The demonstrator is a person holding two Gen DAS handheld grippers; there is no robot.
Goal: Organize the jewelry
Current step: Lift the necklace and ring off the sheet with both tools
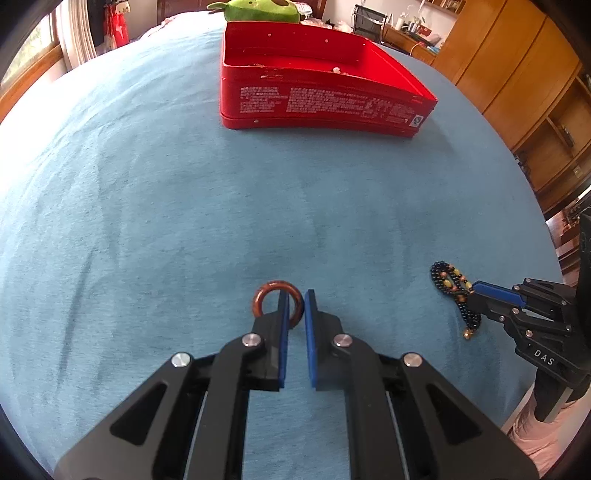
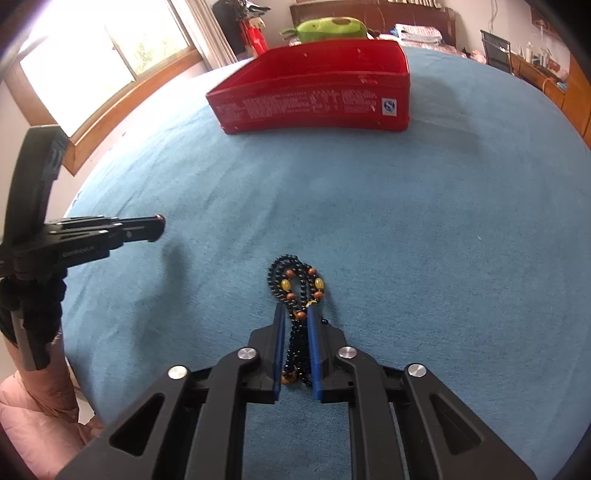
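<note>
Around us, our blue bed, bright window, wooden wardrobe, cluttered desk, dark headboard.

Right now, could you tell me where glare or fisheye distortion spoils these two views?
Right wrist view: the bright window is blown out, washing that corner. Left wrist view: evenly lit, no glare. Both views bend the red rectangular tin box and blue bedspread into curves.

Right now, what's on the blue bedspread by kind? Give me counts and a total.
Brown rings: 1, between the left gripper fingers.
Beaded necklaces: 1, between the right gripper fingers.
Red boxes: 1, open-topped.
Green plush toys: 1, behind the box.
Total: 4
</note>
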